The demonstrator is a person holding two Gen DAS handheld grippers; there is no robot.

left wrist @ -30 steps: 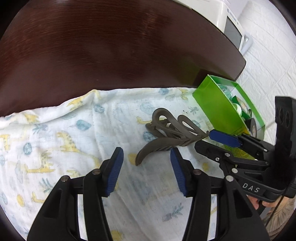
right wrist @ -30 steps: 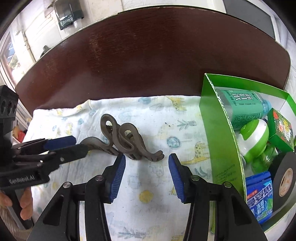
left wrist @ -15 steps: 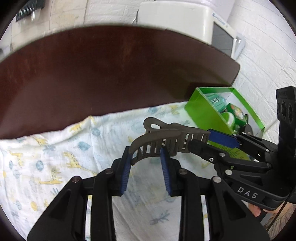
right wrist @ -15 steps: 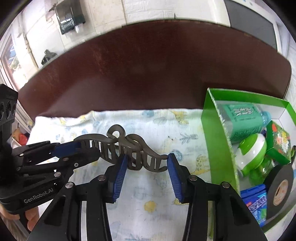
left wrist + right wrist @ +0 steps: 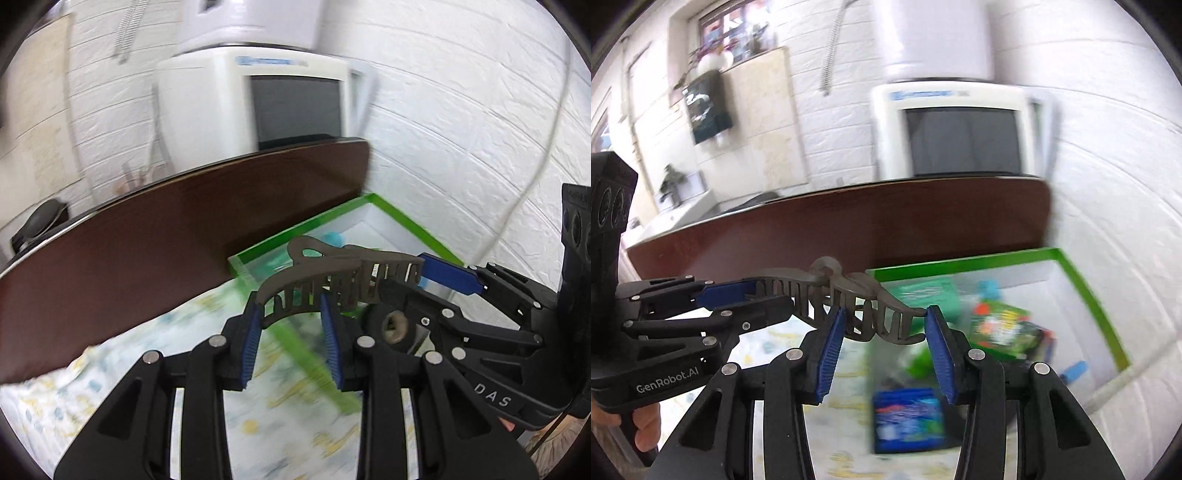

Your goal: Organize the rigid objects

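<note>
Here I hold the long grey-brown plastic claw hair clip by both ends, left gripper and right gripper each clamped on it, so it hangs level above the near wall of the green-rimmed box for dropping in

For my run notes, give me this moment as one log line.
phase: carry | left gripper: shut on hair clip | right gripper: shut on hair clip's other end | clip: in the air, before green box
</note>
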